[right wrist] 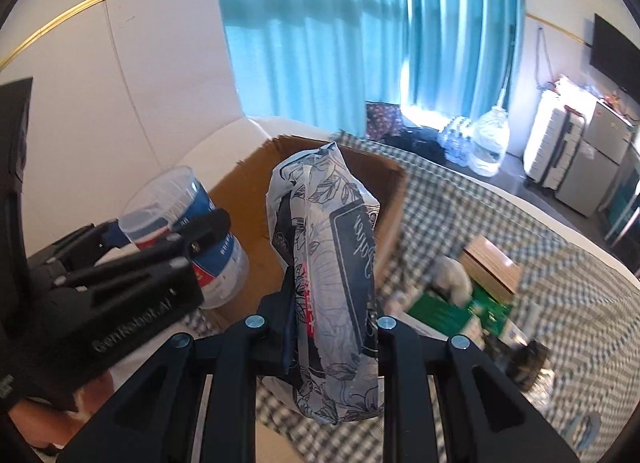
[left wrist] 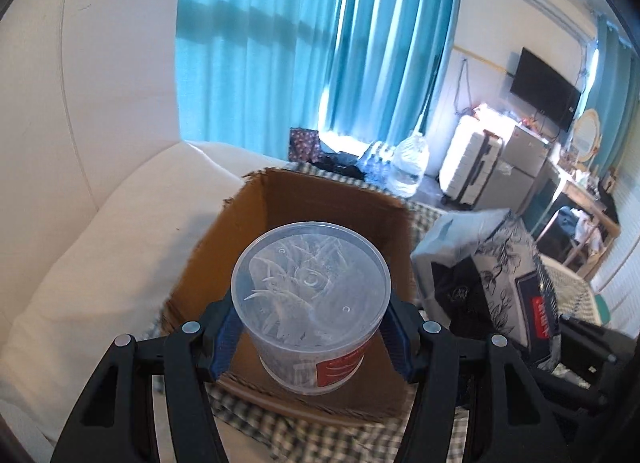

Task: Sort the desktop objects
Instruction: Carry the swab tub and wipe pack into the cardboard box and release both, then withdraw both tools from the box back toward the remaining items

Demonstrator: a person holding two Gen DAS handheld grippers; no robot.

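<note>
My left gripper (left wrist: 310,327) is shut on a clear plastic tub with a lid and a red and blue label (left wrist: 311,303), held over the open cardboard box (left wrist: 280,199). The right wrist view shows the same tub (right wrist: 188,231) and the left gripper (right wrist: 168,231) at the box's left edge. My right gripper (right wrist: 332,327) is shut on a grey floral tissue pack (right wrist: 332,263), held upright above the box's (right wrist: 384,171) near right side. The pack also shows in the left wrist view (left wrist: 508,283).
The box sits on a green checked cloth (right wrist: 460,207) over a bed. Loose items lie on the cloth at right: a small brown box (right wrist: 494,263), green packaging (right wrist: 444,311), a dark object (right wrist: 524,359). A white pillow (left wrist: 80,263) lies left of the box.
</note>
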